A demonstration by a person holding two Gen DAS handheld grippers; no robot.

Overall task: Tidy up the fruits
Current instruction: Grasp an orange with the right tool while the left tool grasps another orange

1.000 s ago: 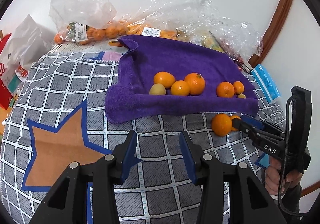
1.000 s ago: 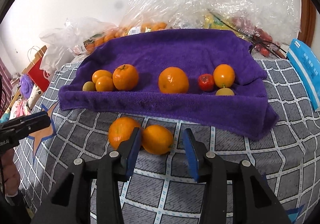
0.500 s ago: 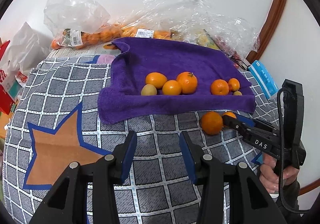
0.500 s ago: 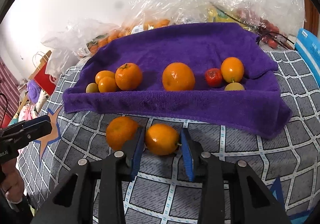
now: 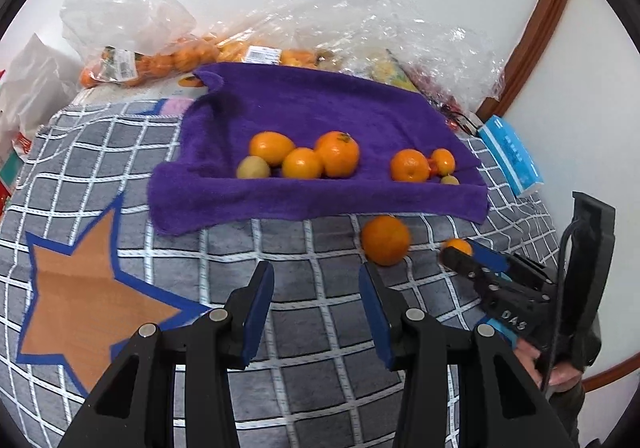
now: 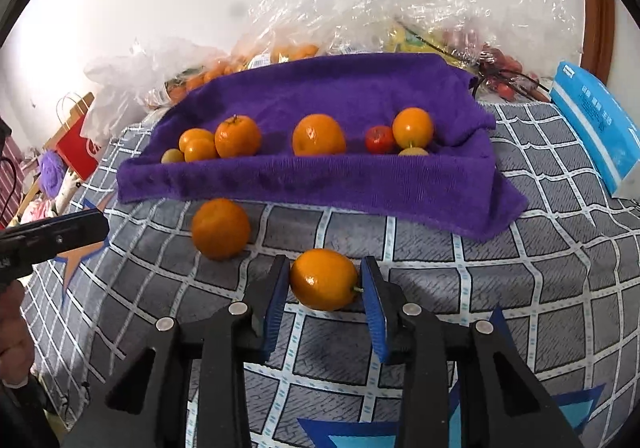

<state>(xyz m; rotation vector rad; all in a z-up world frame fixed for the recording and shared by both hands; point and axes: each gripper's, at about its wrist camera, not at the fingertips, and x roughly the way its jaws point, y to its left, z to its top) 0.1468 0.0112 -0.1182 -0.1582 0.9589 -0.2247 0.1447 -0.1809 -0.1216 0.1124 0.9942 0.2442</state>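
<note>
The right gripper is closed on a small oval orange fruit, both blue pads against its sides; the fruit sits low over the grey checked cover, and whether it touches the cover cannot be told. Its jaws have just been closing, with this fruit between them. In the left wrist view the same fruit shows only as a sliver behind the right gripper's fingers. A rounder orange lies on the cover just left of the held fruit and apart from it, near the front hem of the purple towel. The left gripper hovers over bare cover with its jaws partly apart and nothing between them; the round orange lies ahead of it, to the right. On the towel the fruit is set in a row: at the left, a yellowish fruit, two small oranges touching and a larger stemmed orange; in the middle, a single orange; at the right, a red fruit, an orange and a yellowish fruit partly hidden by the hem. Clear plastic bags holding more fruit stand behind the towel against the wall. A blue packet lies at the right edge.
</note>
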